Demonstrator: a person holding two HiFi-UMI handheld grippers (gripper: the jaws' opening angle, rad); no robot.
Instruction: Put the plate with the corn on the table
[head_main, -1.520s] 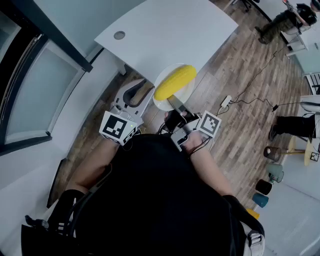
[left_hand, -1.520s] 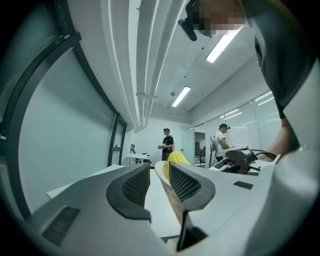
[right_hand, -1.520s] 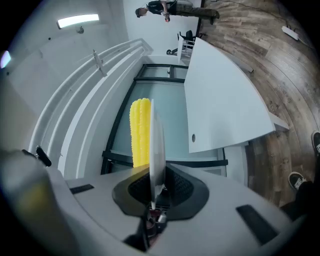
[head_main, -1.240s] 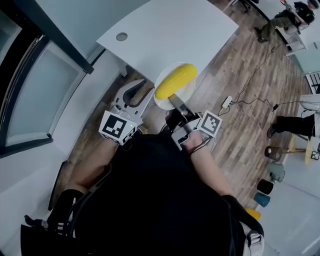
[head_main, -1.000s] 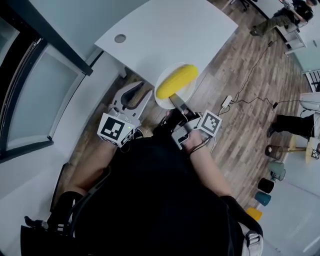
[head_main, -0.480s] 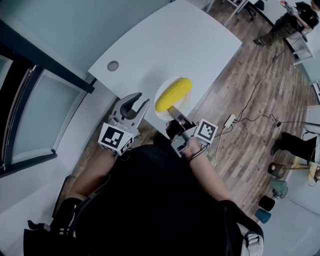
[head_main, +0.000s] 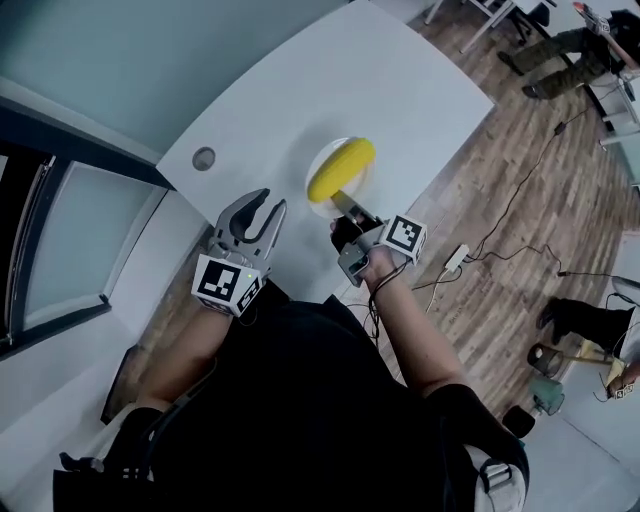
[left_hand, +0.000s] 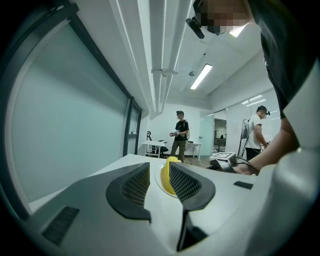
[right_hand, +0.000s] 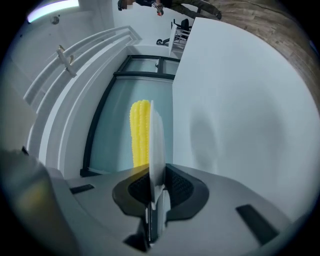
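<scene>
A yellow corn cob (head_main: 341, 169) lies on a small white plate (head_main: 318, 194), held over the near part of the white table (head_main: 300, 90). My right gripper (head_main: 341, 205) is shut on the plate's near rim. In the right gripper view the plate (right_hand: 156, 150) stands edge-on between the pads, the corn (right_hand: 140, 132) on its left side. My left gripper (head_main: 262, 207) is open and holds nothing, left of the plate at the table's near edge. In the left gripper view the corn (left_hand: 168, 175) and plate (left_hand: 159, 181) show between its fingers.
A round grommet (head_main: 204, 158) sits in the table near its left corner. A glass partition (head_main: 70, 240) runs at the left. Wood floor with a cable and power strip (head_main: 456, 262) lies to the right. Two people (left_hand: 179, 135) stand in the room beyond the table.
The plate with the corn has moved from over the floor at the table's edge to over the tabletop. The left gripper came forward to the table edge alongside it.
</scene>
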